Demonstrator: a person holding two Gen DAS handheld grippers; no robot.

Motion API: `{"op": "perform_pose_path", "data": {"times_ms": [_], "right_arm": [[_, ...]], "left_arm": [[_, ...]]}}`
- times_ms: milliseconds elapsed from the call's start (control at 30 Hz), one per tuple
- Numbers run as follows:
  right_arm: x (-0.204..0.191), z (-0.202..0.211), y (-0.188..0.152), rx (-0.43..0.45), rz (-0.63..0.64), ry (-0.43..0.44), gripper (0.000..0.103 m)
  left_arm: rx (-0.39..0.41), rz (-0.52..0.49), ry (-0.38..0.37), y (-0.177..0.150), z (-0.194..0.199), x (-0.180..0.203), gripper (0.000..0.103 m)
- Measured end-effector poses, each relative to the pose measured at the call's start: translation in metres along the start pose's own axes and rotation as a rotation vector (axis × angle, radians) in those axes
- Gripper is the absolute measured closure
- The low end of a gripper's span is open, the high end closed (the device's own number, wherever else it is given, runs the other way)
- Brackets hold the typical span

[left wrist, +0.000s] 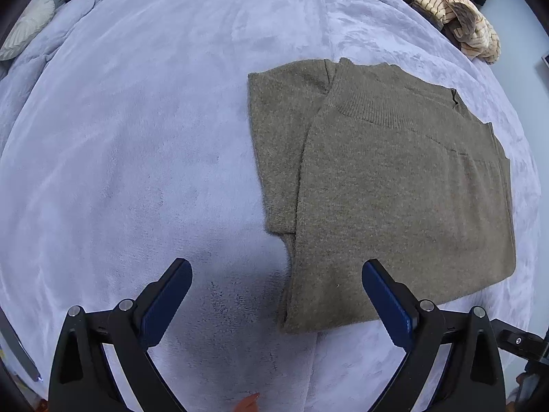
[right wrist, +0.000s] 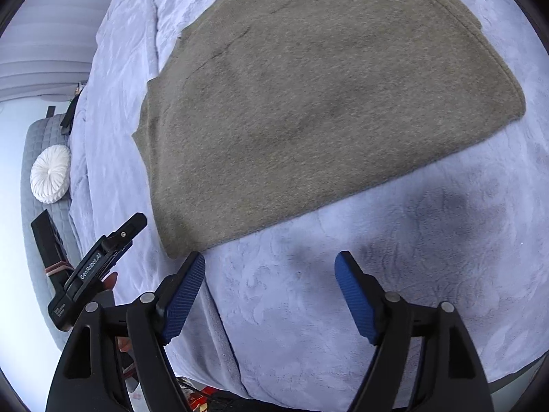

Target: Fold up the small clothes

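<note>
1. An olive-green knit sweater [left wrist: 387, 192] lies flat on a pale blue fleece blanket [left wrist: 137, 154] that covers the bed. It is folded into a rough rectangle, with the ribbed collar toward the far end and one side turned in over the body.

2. The left gripper [left wrist: 276, 271] hovers above the near end of the sweater with its jaws spread wide and nothing between them. Its right blue pad [left wrist: 387, 304] sits over the sweater's near corner, while the left pad is over bare blanket. I cannot tell whether the pad touches the cloth.

3. The right gripper [right wrist: 271, 267] is also wide open and empty. It hangs over bare blanket just short of the sweater's [right wrist: 308, 103] near edge, and its left fingertip [right wrist: 192, 271] sits right by the sweater's corner.

4. From the right-hand view, the left gripper's black body [right wrist: 99, 264] shows at the lower left, off the sweater's side, with fingers of a hand behind it.

5. A heap of striped cream and brown clothes [left wrist: 459, 24] sits at the far right edge of the bed, well apart from the sweater.

6. A round white pleated cushion [right wrist: 50, 174] rests on a grey quilted surface beside the bed.
</note>
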State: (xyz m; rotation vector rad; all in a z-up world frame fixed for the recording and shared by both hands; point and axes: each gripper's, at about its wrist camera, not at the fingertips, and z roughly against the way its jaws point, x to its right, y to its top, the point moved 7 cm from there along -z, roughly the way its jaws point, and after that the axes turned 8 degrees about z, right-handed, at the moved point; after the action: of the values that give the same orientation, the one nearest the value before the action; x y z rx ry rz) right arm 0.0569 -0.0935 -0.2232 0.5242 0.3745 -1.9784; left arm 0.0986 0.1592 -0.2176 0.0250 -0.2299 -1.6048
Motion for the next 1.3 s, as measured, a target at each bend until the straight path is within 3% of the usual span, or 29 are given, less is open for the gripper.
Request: {"op": "perform_pose_path", "data": {"times_ms": [133, 533, 833, 1300], "right_arm": [[-0.015, 0.000, -0.002, 0.016, 0.056, 0.003, 0.000], [-0.035, -0.005, -0.031, -0.023, 0.052, -0.001, 0.000], [-0.032, -0.025, -0.057, -0.032, -0.057, 0.014, 0.000], [-0.021, -0.013, -0.043, 0.025, -0.140, 0.028, 0.000]], "left_arm": [[-0.007, -0.003, -0.002, -0.001, -0.001, 0.000, 0.003], [-0.069, 0.018, -0.029, -0.026, -0.006, -0.018, 0.003], [-0.108, 0.004, -0.052, -0.040, -0.009, -0.039, 0.003], [-0.119, -0.061, -0.035, -0.030, -0.018, -0.023, 0.003]]}}
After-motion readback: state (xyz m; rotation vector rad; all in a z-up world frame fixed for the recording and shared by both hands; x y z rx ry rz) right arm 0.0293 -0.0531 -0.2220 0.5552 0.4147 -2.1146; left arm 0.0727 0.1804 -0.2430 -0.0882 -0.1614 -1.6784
